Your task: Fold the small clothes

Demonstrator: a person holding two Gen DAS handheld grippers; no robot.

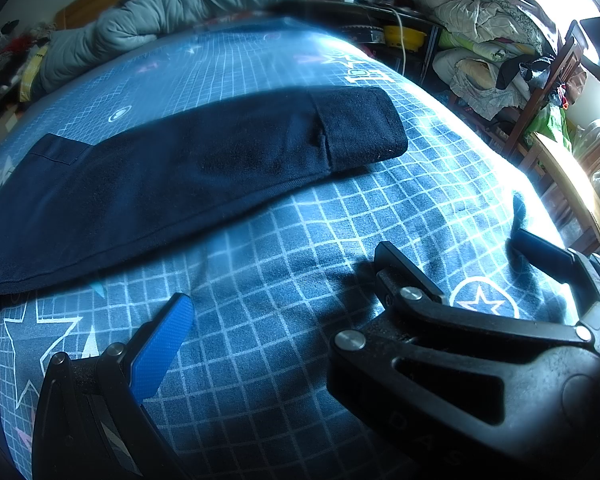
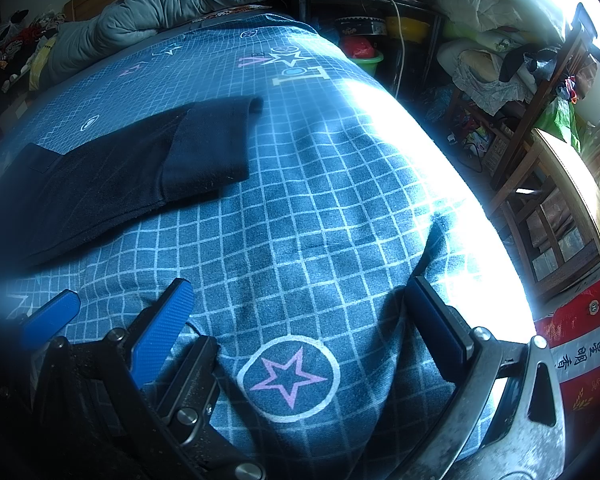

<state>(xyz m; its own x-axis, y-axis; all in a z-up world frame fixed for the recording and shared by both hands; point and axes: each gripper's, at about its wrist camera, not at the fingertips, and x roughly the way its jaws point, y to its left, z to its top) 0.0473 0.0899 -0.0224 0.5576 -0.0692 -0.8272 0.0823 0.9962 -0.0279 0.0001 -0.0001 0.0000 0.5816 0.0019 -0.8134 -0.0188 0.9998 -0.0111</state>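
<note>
Garment (image 1: 204, 160) folded flat on bedsheet (image 1: 284, 264), left gripper (image 1: 352, 276) and right gripper (image 2: 300, 316) spread wide, both empty, apart from garment.

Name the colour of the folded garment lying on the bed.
Dark navy, almost black; the folded garment shows best in the left wrist view.

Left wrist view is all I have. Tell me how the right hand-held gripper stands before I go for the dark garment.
Observer: The right hand-held gripper is open, with nothing between its fingers.
Operator: Give me what lies under it.
Observer: Only the checked bedsheet. A pink star in a white circle shows whole between the fingers.
Operator: Place the garment from there.
Observer: In the right wrist view the dark garment lies flat, ahead and to the left, touching neither finger.
</note>
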